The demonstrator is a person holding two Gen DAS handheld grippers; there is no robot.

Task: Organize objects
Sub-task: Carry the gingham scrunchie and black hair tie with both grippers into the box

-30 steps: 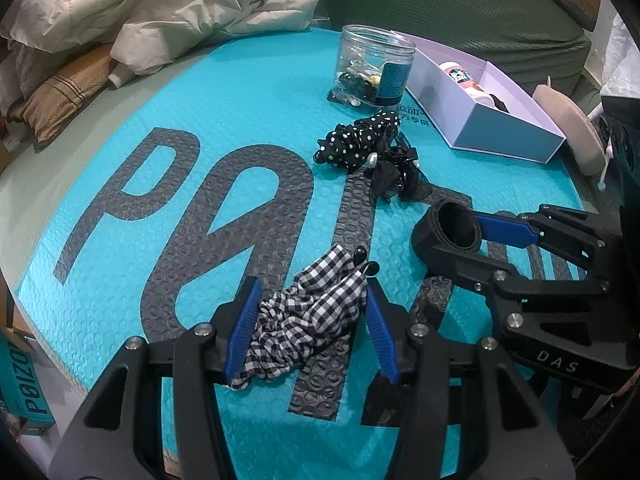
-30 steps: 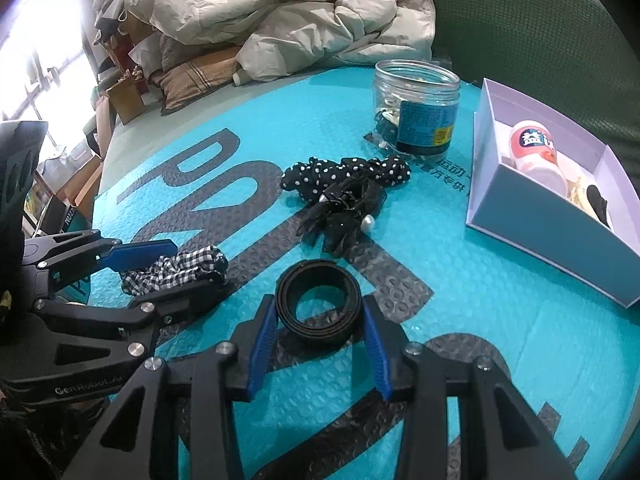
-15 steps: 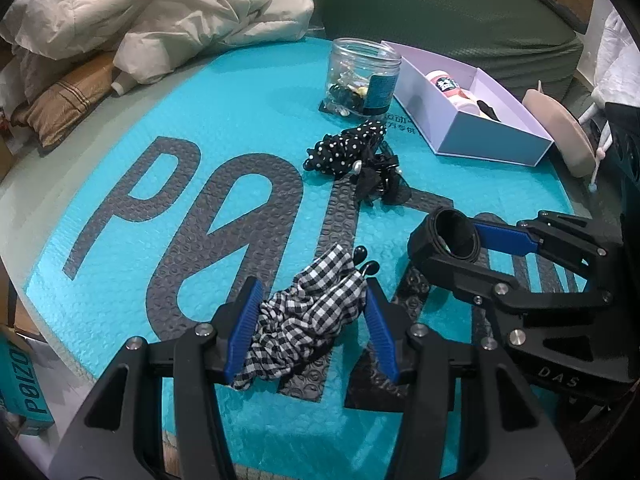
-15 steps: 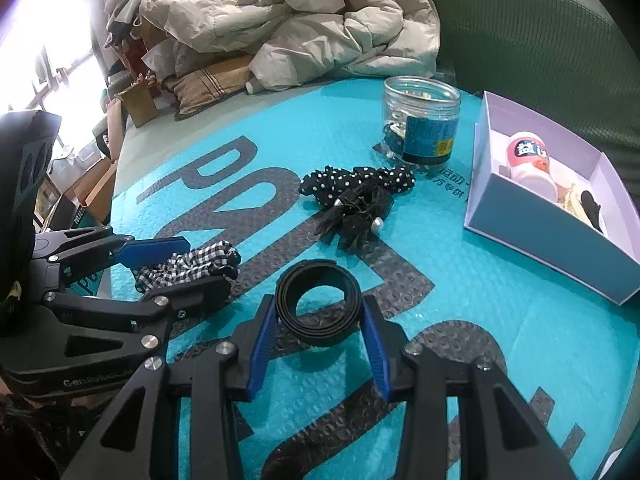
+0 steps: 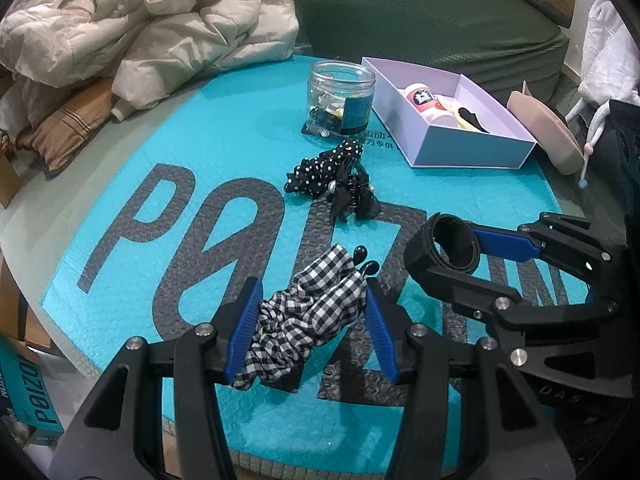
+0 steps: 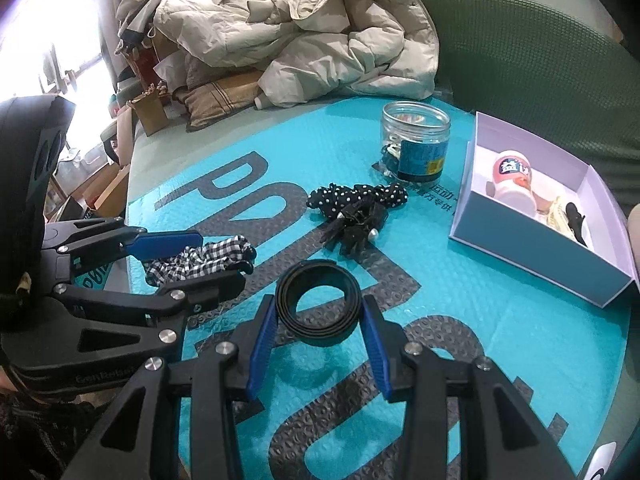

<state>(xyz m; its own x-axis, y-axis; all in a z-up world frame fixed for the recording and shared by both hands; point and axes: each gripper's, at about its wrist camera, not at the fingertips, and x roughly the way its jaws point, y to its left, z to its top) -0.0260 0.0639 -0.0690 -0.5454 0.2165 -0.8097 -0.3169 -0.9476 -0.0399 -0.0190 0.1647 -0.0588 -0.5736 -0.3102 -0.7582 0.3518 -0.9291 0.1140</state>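
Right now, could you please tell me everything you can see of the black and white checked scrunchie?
The checked scrunchie is gathered black-and-white gingham cloth, bunched and crumpled, with glossy black drop-shaped ends at its far side. It sits between the blue pads of the left gripper, which press both its sides. Whether it rests on the teal bubble mailer or is lifted is unclear.

- The left wrist view looks forward and down from just behind the left claw (image 5: 310, 330), low and close over the teal bubble-wrap surface (image 5: 224, 152).
- The right wrist view sits just behind the right claw (image 6: 318, 338), facing the same far side from a spot further right.
- Both share the clear plastic jar (image 5: 341, 98) (image 6: 416, 146), the open lilac cardboard box (image 5: 472, 148) (image 6: 536, 248) and the crumpled cream padded jacket (image 5: 152, 28) (image 6: 304, 36).
- Each view catches the other claw at its edge.
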